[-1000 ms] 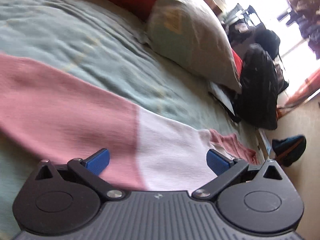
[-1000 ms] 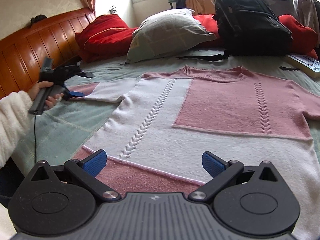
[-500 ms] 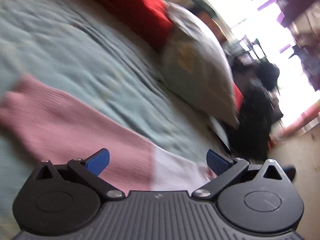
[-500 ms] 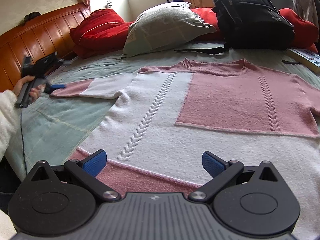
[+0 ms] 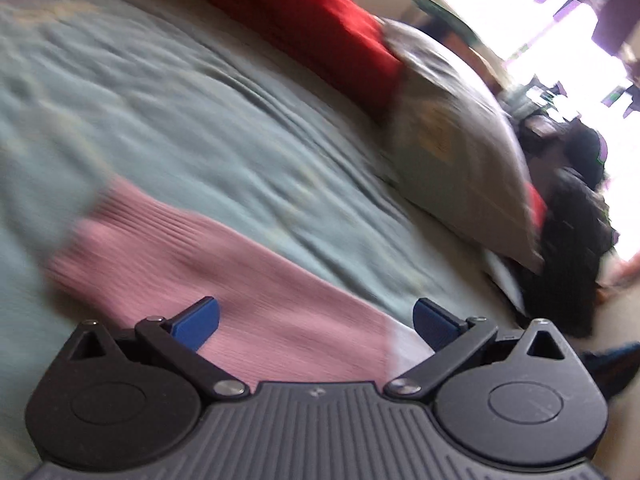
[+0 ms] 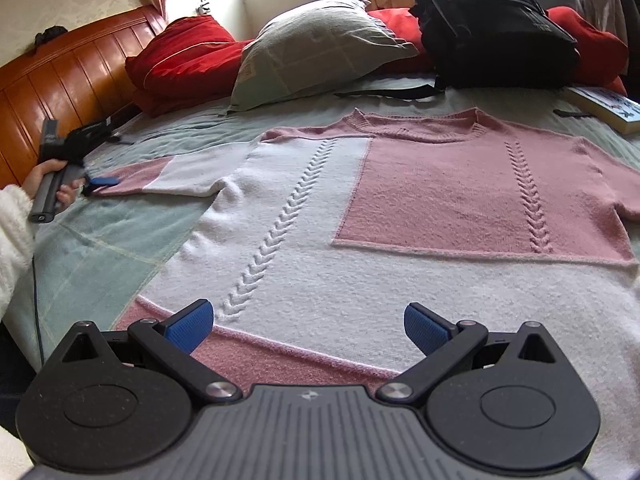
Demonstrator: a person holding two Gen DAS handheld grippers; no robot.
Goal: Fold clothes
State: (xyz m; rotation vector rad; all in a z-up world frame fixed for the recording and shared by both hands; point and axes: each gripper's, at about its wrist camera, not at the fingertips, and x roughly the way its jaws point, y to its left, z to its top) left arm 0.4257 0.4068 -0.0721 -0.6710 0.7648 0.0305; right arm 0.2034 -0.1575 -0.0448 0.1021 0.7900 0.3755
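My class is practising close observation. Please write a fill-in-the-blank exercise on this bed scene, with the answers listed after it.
1. The sweater lies spread flat on the ___.
2. The left gripper is at the end of the sweater's ___.
3. Behind the sweater's collar, a ___ backpack rests against the red bedding.
4. The right gripper hovers over the sweater's hem with its jaws ___.

Answers: bed; sleeve; black; open

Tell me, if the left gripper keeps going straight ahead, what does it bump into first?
Probably the sweater's pink sleeve, which lies between the open left gripper fingers. Beyond it is only the green bedspread, though blur makes depth uncertain.
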